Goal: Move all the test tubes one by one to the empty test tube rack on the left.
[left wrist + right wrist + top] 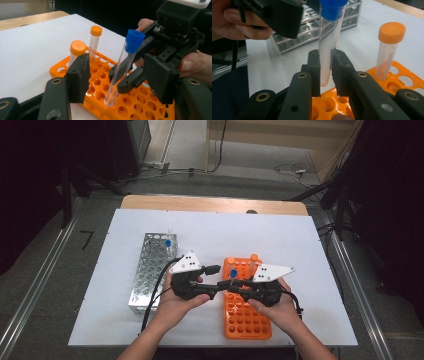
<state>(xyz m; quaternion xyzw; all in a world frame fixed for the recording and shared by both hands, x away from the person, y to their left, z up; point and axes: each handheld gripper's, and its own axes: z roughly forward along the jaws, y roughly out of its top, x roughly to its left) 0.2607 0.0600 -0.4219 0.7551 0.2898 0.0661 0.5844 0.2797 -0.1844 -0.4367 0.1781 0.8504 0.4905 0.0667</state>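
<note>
My table (150,202), wood edge at 12 o'clock, white sheet (280,235) over it. On the sheet: steel tube rack (150,270) at 9 o'clock, orange tube rack (246,316) toward 5 o'clock.

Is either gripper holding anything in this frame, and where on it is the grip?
The right gripper clamps a clear blue-capped test tube around its lower body, above the orange rack. The left gripper is open, holding nothing.
</note>
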